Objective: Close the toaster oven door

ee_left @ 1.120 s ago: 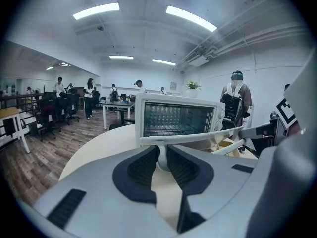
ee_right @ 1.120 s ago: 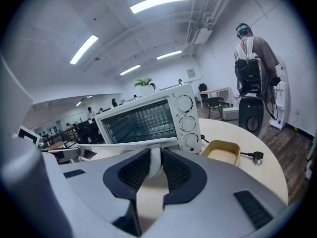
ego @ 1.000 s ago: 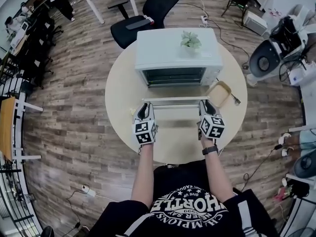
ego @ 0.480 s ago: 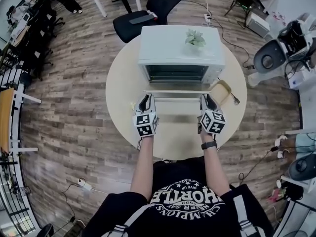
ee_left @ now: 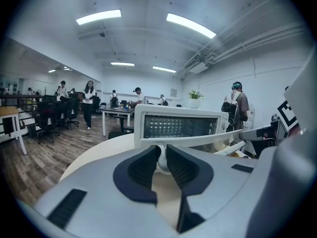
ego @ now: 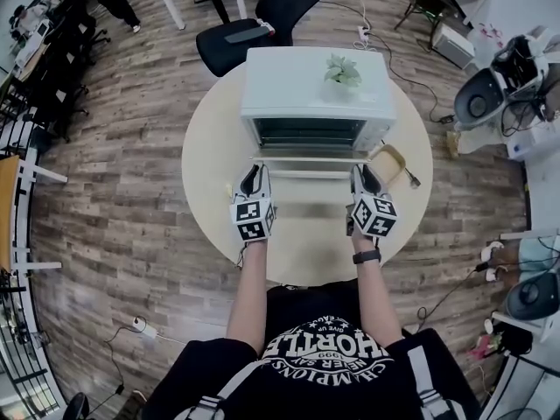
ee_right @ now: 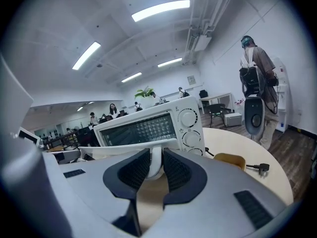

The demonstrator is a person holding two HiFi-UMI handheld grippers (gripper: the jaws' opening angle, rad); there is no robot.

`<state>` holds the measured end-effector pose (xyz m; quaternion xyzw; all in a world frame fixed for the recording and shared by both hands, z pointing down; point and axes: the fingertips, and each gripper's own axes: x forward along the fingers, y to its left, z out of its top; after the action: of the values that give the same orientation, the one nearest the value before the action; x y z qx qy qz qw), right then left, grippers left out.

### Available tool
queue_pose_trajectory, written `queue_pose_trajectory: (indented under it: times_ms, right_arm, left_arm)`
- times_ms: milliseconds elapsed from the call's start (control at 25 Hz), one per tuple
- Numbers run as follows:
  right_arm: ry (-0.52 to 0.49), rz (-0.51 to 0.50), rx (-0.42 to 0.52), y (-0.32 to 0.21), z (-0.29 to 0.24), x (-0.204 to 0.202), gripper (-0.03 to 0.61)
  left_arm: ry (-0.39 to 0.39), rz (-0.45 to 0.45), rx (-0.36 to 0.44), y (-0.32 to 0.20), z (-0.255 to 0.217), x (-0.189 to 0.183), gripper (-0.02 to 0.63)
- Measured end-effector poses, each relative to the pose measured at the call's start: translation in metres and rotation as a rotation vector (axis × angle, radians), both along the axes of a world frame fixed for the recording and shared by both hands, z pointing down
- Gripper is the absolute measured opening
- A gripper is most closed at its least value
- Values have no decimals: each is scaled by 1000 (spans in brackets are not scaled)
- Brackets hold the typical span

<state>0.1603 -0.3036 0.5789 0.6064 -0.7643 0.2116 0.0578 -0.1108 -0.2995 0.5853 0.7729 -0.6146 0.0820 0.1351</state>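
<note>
Midway up, left gripper (ego: pixel 254 173) and right gripper (ego: pixel 360 173) clamp the door handle (ego: pixel 308 174) at frame centre, the left's jaws just tightening. Uneven lifting could slip a jaw off the bar, dropping the toaster oven door (ego: pixel 308 158).

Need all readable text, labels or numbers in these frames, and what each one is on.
"HORTLE": large white print on the person's black shirt, in the head view; its ends may be cut off.
"CHAMPIONS": smaller curved line on the same shirt; the other small lines there are too blurred to read.
Marker cubes: black-and-white square patterns only, no words.
Toaster oven dials: markings too small to read.
</note>
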Motion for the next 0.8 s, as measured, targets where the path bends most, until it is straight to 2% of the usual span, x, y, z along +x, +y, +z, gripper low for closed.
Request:
queue_pose_trajectory:
  times_ms: [800]
  right_arm:
    - [-26, 0, 26, -16, -14, -1, 95]
  left_arm:
    - [9, -3, 9, -17, -14, -2, 81]
